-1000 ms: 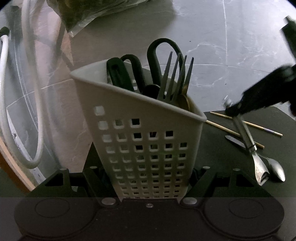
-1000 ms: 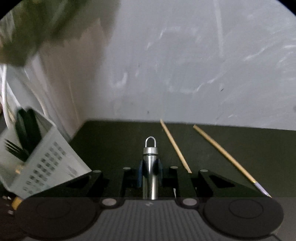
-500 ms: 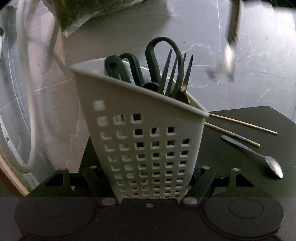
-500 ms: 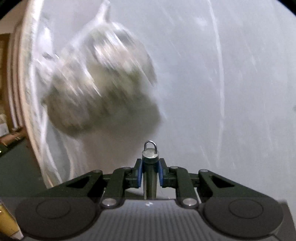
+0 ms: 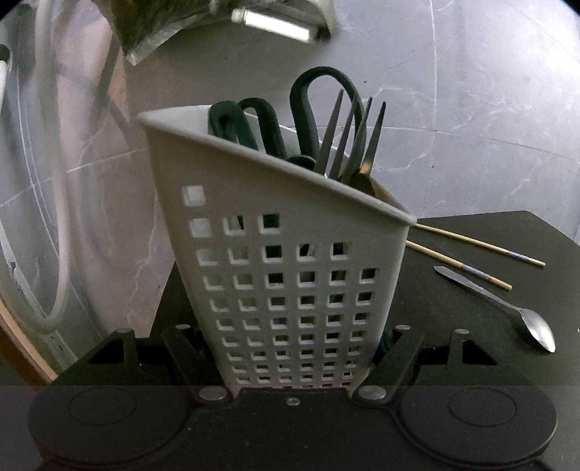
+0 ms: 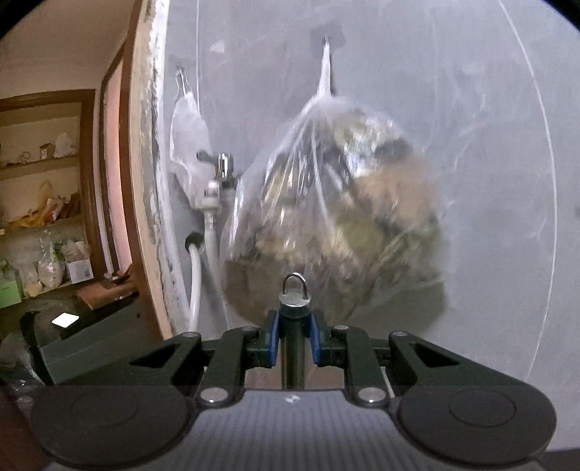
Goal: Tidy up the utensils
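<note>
My left gripper [image 5: 293, 347] is shut on a white perforated utensil caddy [image 5: 275, 253], held tilted over a dark mat [image 5: 471, 326]. The caddy holds black-handled scissors [image 5: 315, 108] and forks [image 5: 355, 137]. A spoon [image 5: 507, 308] and two wooden chopsticks [image 5: 478, 246] lie on the mat to the right. My right gripper [image 6: 293, 340] is shut on a metal peeler handle with a hanging ring [image 6: 294, 300], raised and facing the wall. The peeler's blade head [image 5: 279, 21] shows at the top of the left wrist view, above the caddy.
A clear plastic bag of greens [image 6: 337, 217] hangs on the grey marble wall [image 6: 489, 145], next to a tap with a white hose [image 6: 203, 232]. The hose also loops at the left of the caddy [image 5: 54, 253]. A doorway with shelves [image 6: 43, 181] lies left.
My right gripper lifted the peeler off the mat and swung it up and left above the caddy, turning from the mat to the wall. The left gripper kept hold of the caddy.
</note>
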Available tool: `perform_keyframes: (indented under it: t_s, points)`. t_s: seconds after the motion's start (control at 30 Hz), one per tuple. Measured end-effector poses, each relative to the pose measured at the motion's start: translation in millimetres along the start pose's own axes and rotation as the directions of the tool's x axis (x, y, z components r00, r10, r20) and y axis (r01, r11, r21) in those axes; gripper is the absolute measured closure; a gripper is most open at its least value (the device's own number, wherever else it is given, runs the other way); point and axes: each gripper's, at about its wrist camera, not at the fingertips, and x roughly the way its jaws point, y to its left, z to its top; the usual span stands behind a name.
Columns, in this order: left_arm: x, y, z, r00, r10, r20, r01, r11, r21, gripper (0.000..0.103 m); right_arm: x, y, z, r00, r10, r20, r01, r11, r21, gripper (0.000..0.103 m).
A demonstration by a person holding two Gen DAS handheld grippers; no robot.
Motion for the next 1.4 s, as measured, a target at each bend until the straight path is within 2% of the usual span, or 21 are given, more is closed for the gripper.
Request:
perform_keyframes:
  t_s: [0.17, 0.37, 0.63, 0.8, 0.83, 0.87, 0.93, 1.0, 1.07, 1.1, 1.13, 1.2, 1.27, 1.33, 1.4]
  points:
    - [1, 1, 0, 1.0, 0.0, 0.0, 0.0, 1.0, -0.007, 0.027, 19, -3, -18, 0.995, 0.005, -0.096, 0.003, 0.997, 0.076, 0.084]
    - [0, 3, 0, 1.0, -0.001, -0.001, 0.001, 1.0, -0.007, 0.027, 36, -7, -32, 0.986, 0.015, -0.164, 0.006, 0.992, 0.126, 0.084]
    - [0, 4, 0, 1.0, -0.002, -0.001, 0.002, 1.0, -0.006, 0.027, 50, -9, -46, 0.974, 0.003, -0.225, 0.028, 0.991, 0.133, 0.083]
    - [0, 5, 0, 1.0, -0.004, -0.001, 0.004, 1.0, -0.005, 0.027, 59, -5, -55, 0.961, 0.006, -0.277, 0.022, 0.995, 0.099, 0.081]
    - [0, 5, 0, 1.0, -0.004, -0.001, 0.004, 1.0, -0.005, 0.027, 57, -4, -56, 0.961, 0.011, -0.275, 0.015, 0.996, 0.092, 0.071]
    - [0, 5, 0, 1.0, -0.005, 0.0, 0.005, 1.0, -0.004, 0.027, 56, -4, -55, 0.962, 0.013, -0.271, 0.01, 0.996, 0.083, 0.056]
    - [0, 5, 0, 1.0, -0.004, -0.001, 0.004, 1.0, -0.004, 0.027, 47, -5, -53, 0.97, 0.01, -0.244, 0.004, 0.998, 0.055, 0.047]
    - [-1, 6, -1, 1.0, -0.005, -0.002, 0.005, 1.0, -0.003, 0.027, 36, -12, -47, 0.976, -0.012, -0.219, 0.02, 0.999, 0.034, 0.042]
    - [-1, 5, -1, 1.0, -0.004, -0.001, 0.004, 1.0, -0.003, 0.027, 21, -25, -45, 0.979, -0.073, -0.192, 0.078, 0.997, 0.017, 0.022]
    - [-1, 5, -1, 1.0, -0.004, -0.001, 0.004, 1.0, -0.003, 0.027, 13, -36, -45, 0.976, -0.115, -0.184, 0.12, 0.993, 0.014, 0.017]
    - [-1, 5, -1, 1.0, -0.004, -0.002, 0.004, 1.0, -0.003, 0.027, 5, -48, -47, 0.97, -0.16, -0.182, 0.166, 0.986, 0.017, 0.009]
    - [-2, 5, -1, 1.0, -0.004, -0.003, 0.004, 1.0, -0.003, 0.027, -7, -73, -55, 0.946, -0.25, -0.208, 0.26, 0.965, 0.02, 0.003]
    - [-2, 5, -1, 1.0, -0.003, -0.004, 0.003, 1.0, -0.002, 0.027, -10, -100, -71, 0.903, -0.306, -0.3, 0.328, 0.945, 0.021, 0.0]
    - [-2, 4, 0, 1.0, -0.002, -0.009, 0.002, 1.0, 0.0, 0.027, -6, -124, -97, 0.849, -0.309, -0.428, 0.353, 0.935, 0.025, 0.0]
    - [-1, 4, 1, 1.0, 0.0, -0.015, 0.0, 1.0, 0.005, 0.027, 3, -140, -124, 0.803, -0.299, -0.516, 0.365, 0.93, 0.03, 0.001]
